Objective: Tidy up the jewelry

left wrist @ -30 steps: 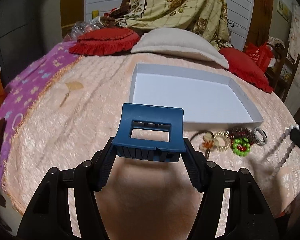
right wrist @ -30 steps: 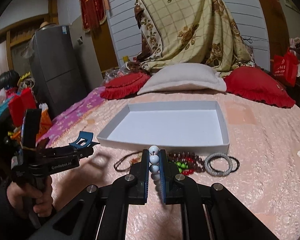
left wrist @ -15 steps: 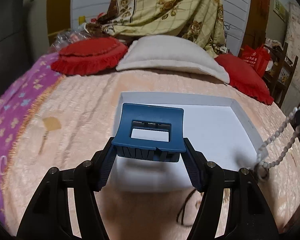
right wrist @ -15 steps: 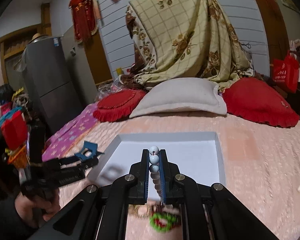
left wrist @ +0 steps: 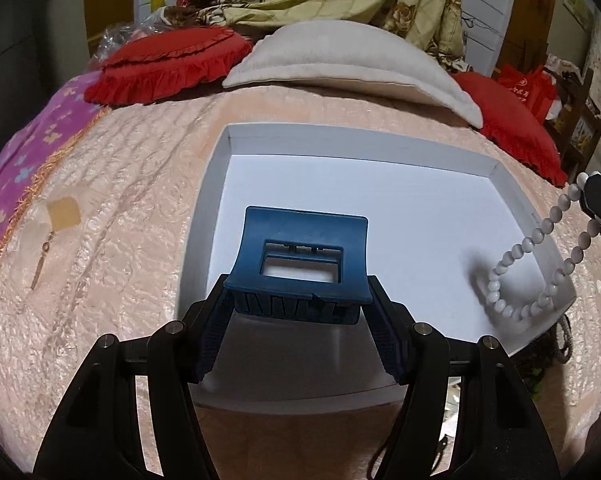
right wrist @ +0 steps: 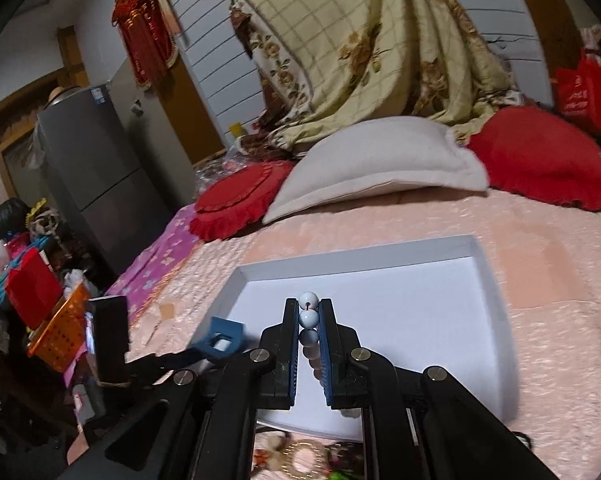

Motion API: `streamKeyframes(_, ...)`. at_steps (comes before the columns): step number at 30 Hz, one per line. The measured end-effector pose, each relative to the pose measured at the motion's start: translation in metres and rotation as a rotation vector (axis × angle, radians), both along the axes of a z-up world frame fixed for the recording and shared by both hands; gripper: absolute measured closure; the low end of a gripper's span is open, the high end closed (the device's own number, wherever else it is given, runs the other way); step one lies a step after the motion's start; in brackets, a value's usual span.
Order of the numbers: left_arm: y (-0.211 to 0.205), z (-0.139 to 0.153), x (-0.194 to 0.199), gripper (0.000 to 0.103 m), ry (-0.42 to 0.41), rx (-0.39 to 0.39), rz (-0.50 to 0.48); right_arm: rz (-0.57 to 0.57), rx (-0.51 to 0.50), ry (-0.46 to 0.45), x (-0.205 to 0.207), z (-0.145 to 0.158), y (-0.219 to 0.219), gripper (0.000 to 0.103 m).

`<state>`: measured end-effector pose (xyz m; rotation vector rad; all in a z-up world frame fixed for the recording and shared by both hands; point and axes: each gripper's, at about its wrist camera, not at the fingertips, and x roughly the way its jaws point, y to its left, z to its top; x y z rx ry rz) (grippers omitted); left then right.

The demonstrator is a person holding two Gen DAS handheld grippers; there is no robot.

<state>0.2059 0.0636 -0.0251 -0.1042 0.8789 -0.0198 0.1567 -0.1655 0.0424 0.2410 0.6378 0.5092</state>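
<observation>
Delivery is the step in hand: the left tool [left wrist: 300, 300], clenched on the blue hair claw [left wrist: 300, 264], hangs over the white tray's [left wrist: 340, 140] near-left part. The right tool [right wrist: 309, 320] grips the white bead strand [left wrist: 540, 256], dangling over the tray's near-right corner. Next, I judge, each needs lowering and releasing inside the tray.

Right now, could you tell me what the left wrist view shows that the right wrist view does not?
Only the left view shows the bead string hanging as a loop from the right gripper, its lowest beads at the tray's near right corner, plus a gold earring on the bedspread. Only the right view shows the right gripper shut on those beads, and a fridge. Both show the white tray, the blue hair claw clamped in the left gripper, and the pillows.
</observation>
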Motion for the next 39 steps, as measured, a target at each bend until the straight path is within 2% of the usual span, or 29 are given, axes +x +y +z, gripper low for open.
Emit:
streamKeyframes(4,0.001,-0.004,0.003,0.039,0.008,0.016,0.008,-0.023,0.02,0.054,0.014,-0.013,-0.007,0.094)
streamKeyframes(9,-0.003,-0.007,0.005,0.039,0.022,0.035,0.005,-0.087,0.055,0.165,0.034,-0.037,-0.035,0.094)
streamKeyframes(14,-0.009,-0.012,0.007,0.039,0.032,0.062,-0.006,-0.14,0.033,0.253,0.043,-0.054,-0.058,0.094)
streamKeyframes(20,-0.01,-0.013,0.008,0.039,0.035,0.072,-0.01,-0.213,-0.043,0.352,0.051,-0.077,-0.07,0.095)
streamKeyframes(26,-0.012,-0.013,0.008,0.038,0.047,0.087,-0.009,-0.208,-0.064,0.354,0.053,-0.078,-0.069,0.092)
streamKeyframes(30,-0.013,-0.014,0.008,0.037,0.054,0.09,-0.01,-0.2,-0.044,0.339,0.051,-0.074,-0.067,0.082)
streamKeyframes(34,-0.015,-0.013,0.008,0.032,0.062,0.082,-0.017,-0.219,-0.077,0.296,0.047,-0.067,-0.065,0.069)
streamKeyframes(38,-0.015,-0.008,0.006,0.03,0.038,0.087,-0.011,-0.219,-0.091,0.252,0.043,-0.059,-0.064,0.069)
streamKeyframes(39,-0.015,-0.006,0.005,0.027,0.031,0.089,-0.006,-0.215,-0.092,0.243,0.042,-0.057,-0.063,0.069)
